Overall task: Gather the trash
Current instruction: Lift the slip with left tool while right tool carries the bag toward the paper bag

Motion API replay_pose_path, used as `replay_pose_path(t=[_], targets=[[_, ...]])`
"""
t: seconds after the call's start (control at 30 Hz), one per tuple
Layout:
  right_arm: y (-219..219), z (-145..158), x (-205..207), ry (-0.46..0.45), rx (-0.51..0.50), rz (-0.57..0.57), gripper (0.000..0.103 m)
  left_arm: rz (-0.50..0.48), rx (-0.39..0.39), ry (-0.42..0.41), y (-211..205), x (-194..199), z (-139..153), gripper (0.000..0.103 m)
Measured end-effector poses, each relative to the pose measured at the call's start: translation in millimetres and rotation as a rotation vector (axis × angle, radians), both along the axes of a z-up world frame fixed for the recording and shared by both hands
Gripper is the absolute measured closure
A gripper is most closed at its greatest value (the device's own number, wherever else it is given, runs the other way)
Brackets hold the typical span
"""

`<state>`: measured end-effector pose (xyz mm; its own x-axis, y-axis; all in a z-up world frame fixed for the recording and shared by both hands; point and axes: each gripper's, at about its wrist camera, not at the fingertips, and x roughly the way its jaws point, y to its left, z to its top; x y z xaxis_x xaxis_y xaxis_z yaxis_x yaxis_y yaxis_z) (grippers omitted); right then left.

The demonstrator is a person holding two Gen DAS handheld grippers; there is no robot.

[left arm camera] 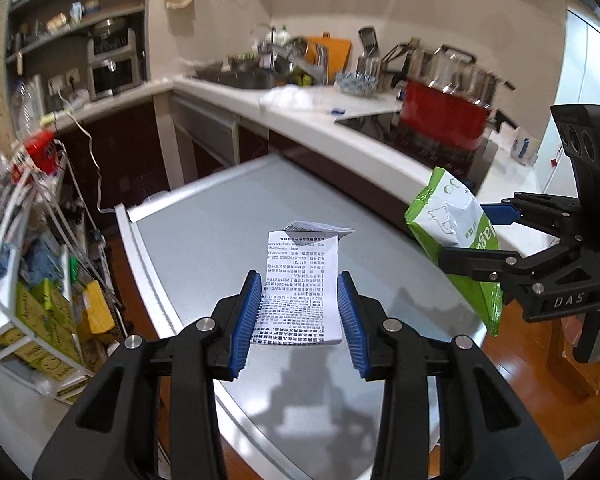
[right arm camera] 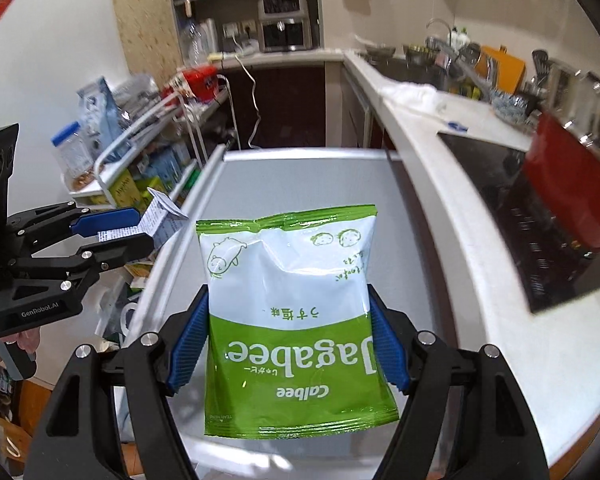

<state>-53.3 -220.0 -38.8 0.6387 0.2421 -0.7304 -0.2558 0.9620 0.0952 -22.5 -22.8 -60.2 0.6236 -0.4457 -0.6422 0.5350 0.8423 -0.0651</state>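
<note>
The left hand-held gripper (left arm camera: 302, 320) is closed on a printed paper slip (left arm camera: 300, 284), and the right hand-held gripper (right arm camera: 288, 340) squeezes a green and white snack bag (right arm camera: 292, 320). Both pieces of trash are up in the air above the grey worktop (right arm camera: 400, 240), so the picking up looks done. The next move probably calls for carrying them to a bin, but no bin shows here.

Grey table (left arm camera: 220, 216): standing beside the white counter, showing a pale raised rim.
White counter (left arm camera: 324, 128): running along the wall, carrying a black hob (right arm camera: 512, 184).
Red pot (left arm camera: 444, 114): sitting on the hob.
Sink (left arm camera: 240, 78): lying at the far corner, with a tap (left arm camera: 316, 60) near it.
Wire rack (left arm camera: 32, 280): standing left of the table, holding yellow boxes (left arm camera: 96, 308).
Orange board (right arm camera: 504, 66): leaning behind the sink.
</note>
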Motion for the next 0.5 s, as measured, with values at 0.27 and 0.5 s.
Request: replay_pose_path(t=[0.27,0.5], targets=[[-18,42,-77,-0.081,0.027,0.03,0.031,0.033,-0.025,-0.082,2,-76,36,0.063],[-28,47,-136,-0.072,0.019,0.062,0.031,0.065,-0.034,-0.089,2,-134,39,0.063]])
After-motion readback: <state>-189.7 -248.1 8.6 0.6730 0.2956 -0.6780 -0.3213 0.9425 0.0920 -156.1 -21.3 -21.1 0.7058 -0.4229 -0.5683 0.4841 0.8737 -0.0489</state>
